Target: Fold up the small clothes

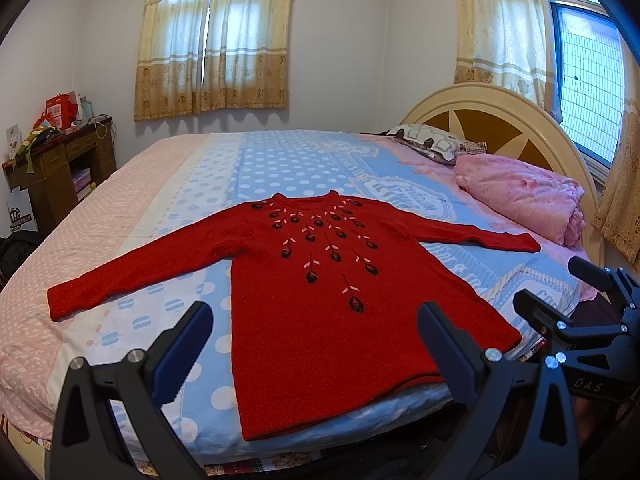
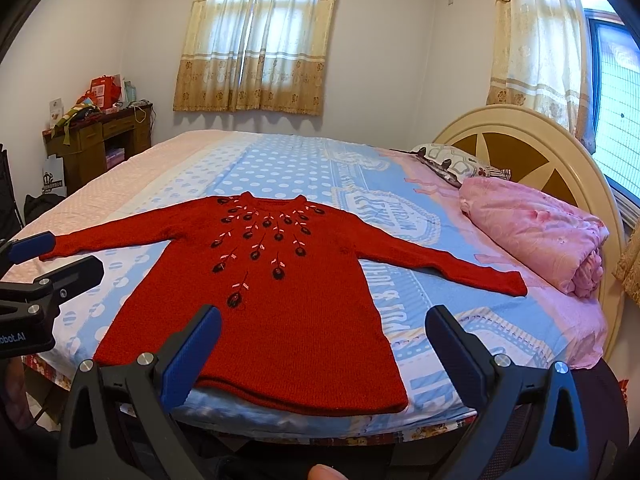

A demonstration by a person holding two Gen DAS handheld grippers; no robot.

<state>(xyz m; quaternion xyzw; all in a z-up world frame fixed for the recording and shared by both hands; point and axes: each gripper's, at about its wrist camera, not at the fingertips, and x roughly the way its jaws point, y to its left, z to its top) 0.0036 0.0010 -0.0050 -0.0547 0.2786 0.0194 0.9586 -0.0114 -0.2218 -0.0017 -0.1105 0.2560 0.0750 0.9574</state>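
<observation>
Bed (image 1: 280, 160) with blue dotted sheet, wide and flat. Red sweater (image 1: 340, 320) spread face up near the near edge, both sleeves out left and right, hem nearest. Folded pink quilt (image 1: 520, 200) far right, clear of the work. Left gripper (image 1: 316, 344) and right gripper (image 2: 324, 344) both spread wide, holding nothing, hovering off the near edge. Nothing folded yet. Best start probably: pinch each cuff, lay sleeves across the chest, keep knit flat. Hem thickness hard to judge.
</observation>
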